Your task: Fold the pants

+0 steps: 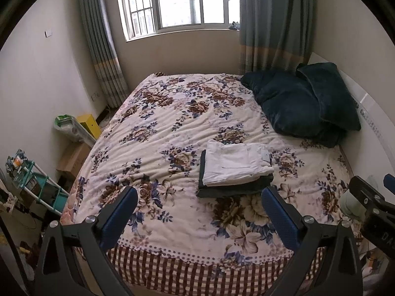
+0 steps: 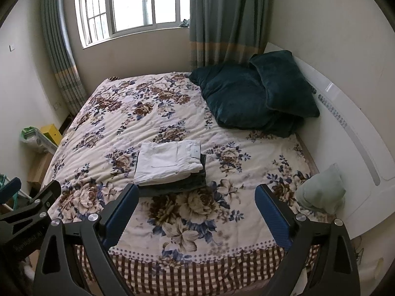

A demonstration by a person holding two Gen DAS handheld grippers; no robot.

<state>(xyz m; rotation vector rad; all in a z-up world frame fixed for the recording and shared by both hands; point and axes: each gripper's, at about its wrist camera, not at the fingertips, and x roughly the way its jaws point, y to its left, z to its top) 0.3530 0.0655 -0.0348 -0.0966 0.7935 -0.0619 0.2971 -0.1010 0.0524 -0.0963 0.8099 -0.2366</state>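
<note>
Folded white pants (image 1: 234,164) lie on top of folded dark pants (image 1: 232,189) in a small stack on the flowered bedspread (image 1: 172,128). The stack also shows in the right wrist view, white pants (image 2: 167,161) over dark pants (image 2: 187,185). My left gripper (image 1: 200,197) is open and empty, held above the near part of the bed, short of the stack. My right gripper (image 2: 197,194) is open and empty, just short of the stack's near edge. A rolled pale green garment (image 2: 321,192) lies at the bed's right edge.
Dark teal pillows (image 1: 303,103) are piled at the right by the white headboard (image 2: 345,128). A window with curtains (image 1: 177,2) is behind the bed. A teal rack (image 1: 37,185), a cardboard box (image 1: 74,157) and a yellow box (image 1: 88,123) stand on the floor left.
</note>
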